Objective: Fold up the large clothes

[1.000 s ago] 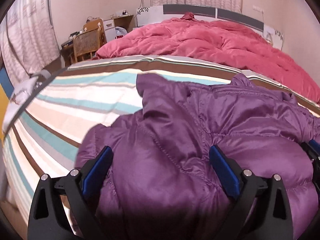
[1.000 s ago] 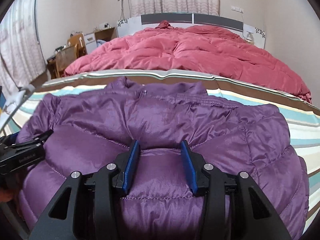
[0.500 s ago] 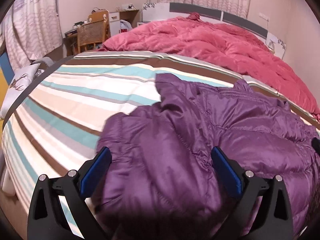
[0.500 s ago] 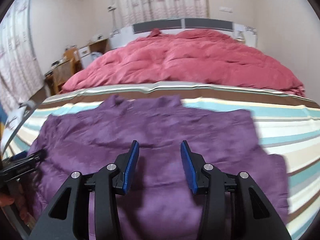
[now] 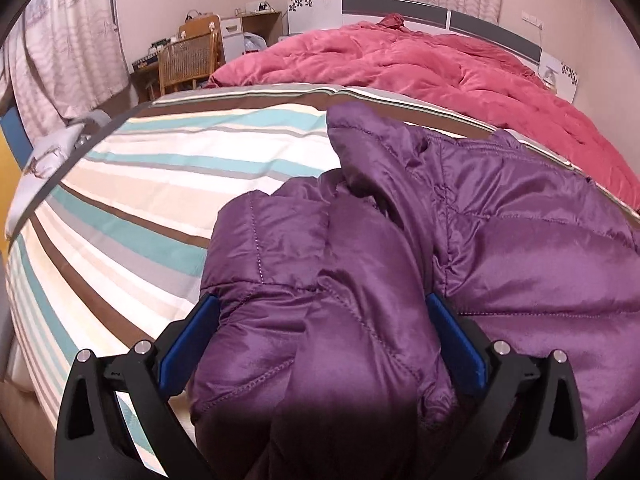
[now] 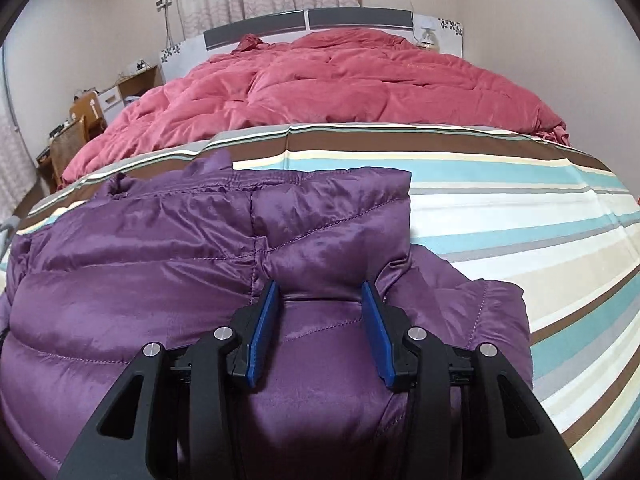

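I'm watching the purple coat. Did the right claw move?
Yes. The right claw slid right along the coat, toward the striped sheet.

Your garment is one purple quilted puffer jacket (image 6: pixel 168 264), shiny fabric, stitched in wide padded channels. It lies on the striped bed cover, collar end toward the red duvet, hem end toward you. In the right wrist view its body is spread fairly flat, with a vertical seam running down the middle and a gathered band along the far edge. The right-hand side is doubled over onto itself, leaving a loose flap trailing out on the stripes. In the left wrist view you see the jacket (image 5: pixel 520 240) bunched at its left edge: a thick puffy fold is raised and rolled inward over the body, deeply creased.
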Available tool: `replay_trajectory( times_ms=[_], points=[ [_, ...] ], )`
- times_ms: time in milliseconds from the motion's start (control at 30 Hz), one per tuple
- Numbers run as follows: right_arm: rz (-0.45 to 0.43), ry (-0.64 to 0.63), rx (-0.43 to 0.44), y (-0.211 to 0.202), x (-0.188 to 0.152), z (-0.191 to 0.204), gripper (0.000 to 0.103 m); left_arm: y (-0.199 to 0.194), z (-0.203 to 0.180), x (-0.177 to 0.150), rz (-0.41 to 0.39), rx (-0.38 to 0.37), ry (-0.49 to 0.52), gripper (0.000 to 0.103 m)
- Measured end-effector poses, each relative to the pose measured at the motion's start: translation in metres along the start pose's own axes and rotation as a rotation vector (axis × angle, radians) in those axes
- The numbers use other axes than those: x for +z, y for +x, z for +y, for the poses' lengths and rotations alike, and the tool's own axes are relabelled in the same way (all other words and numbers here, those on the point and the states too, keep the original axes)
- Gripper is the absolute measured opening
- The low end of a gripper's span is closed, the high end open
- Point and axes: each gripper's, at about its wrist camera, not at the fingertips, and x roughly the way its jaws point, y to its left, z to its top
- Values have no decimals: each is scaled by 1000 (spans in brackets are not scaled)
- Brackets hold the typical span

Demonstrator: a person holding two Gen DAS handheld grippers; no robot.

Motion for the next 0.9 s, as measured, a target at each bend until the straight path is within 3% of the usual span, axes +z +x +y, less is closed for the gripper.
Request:
replay_trajectory(
  times_ms=[167, 300, 500, 600, 667, 700, 900],
  points=[
    [3, -8, 0, -13, 5, 3, 43, -13, 12, -4, 9, -18, -66, 101],
    [-36, 23, 67, -44, 6, 8, 43, -34, 33, -14, -24, -39, -143, 101],
    [-81, -40, 184, -93, -8, 40, 43, -48, 55, -31, -20, -71, -199, 101],
    [-63, -63, 245, -103, -20, 56, 35, -52, 67, -42, -4, -115, -251, 99],
    [-52, -72, 272, -106, -28, 63, 33, -49, 72, -50, 27, -170, -286, 88],
    [-43, -82, 285, -107, -32, 69, 26, -48, 73, -54, 36, -197, -298, 86],
    [-2, -124, 331, -107, -50, 92, 26, -40, 63, -67, 55, -286, -289, 80]
  ],
)
